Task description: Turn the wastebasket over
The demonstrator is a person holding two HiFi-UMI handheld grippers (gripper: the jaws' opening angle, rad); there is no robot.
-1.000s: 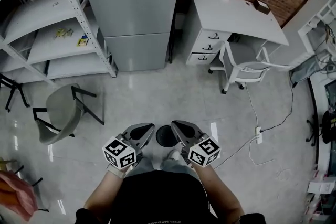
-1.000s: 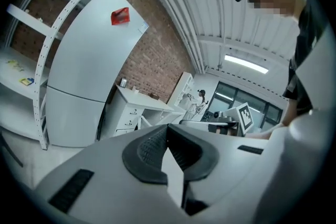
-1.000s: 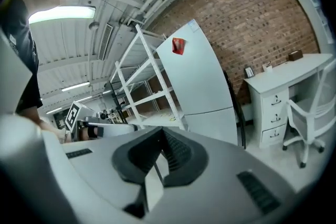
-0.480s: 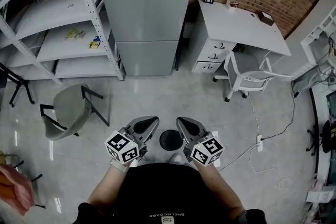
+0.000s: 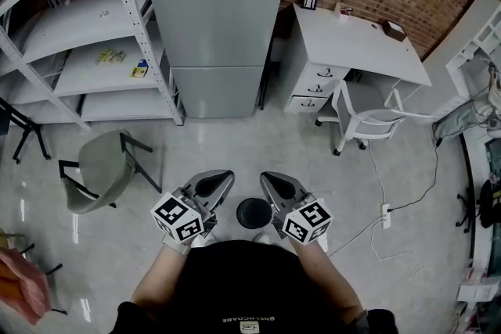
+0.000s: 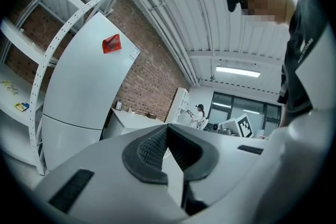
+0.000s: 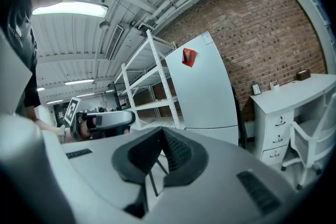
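**Both grippers closed and empty above the wastebasket**

Head view: the small round black wastebasket (image 5: pixel 253 213) stands on the pale glossy floor (image 5: pixel 235 145) at lower centre of the frame, just ahead of the person's feet. Whether its opening faces up cannot be told. The left gripper (image 5: pixel 221 180) and right gripper (image 5: pixel 268 180) flank it, one on each side, neither touching it. Left gripper view: the grey ribbed pads (image 6: pixel 152 147) meet, with nothing between them. Right gripper view: the jaws are likewise pressed together and empty. At upper centre stands a tall grey refrigerator (image 5: pixel 215 19); white metal shelving (image 5: pixel 70 51) occupies the upper left, and a white drawer desk (image 5: pixel 352 39) the upper right.
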